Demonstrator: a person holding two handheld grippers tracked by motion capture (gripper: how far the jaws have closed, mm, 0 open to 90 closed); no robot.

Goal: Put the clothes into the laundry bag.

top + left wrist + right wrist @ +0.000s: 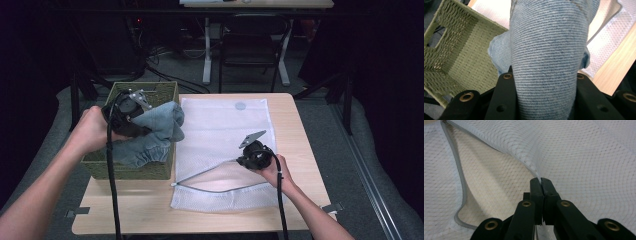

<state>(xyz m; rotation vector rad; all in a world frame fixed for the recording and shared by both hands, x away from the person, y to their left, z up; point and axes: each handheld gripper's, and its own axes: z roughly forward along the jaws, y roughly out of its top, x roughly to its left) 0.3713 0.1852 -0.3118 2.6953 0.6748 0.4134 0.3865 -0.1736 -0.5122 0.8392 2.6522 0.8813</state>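
Denim garment [547, 57] pinched in your left claw [131, 116], lifted over the basket [167, 90].
Right claw [248, 161], pressed together on the mesh bag [225, 125] edge, holds it open; carry the denim right.

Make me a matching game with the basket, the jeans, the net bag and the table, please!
Things:
1 basket
2 jeans
3 net bag
4 table

Descriptions:
A blue, gripped by the left gripper
B white, its zip edge pinched by the right gripper
C green and woven
D pale wood

Pairs: 1-C, 2-A, 3-B, 4-D
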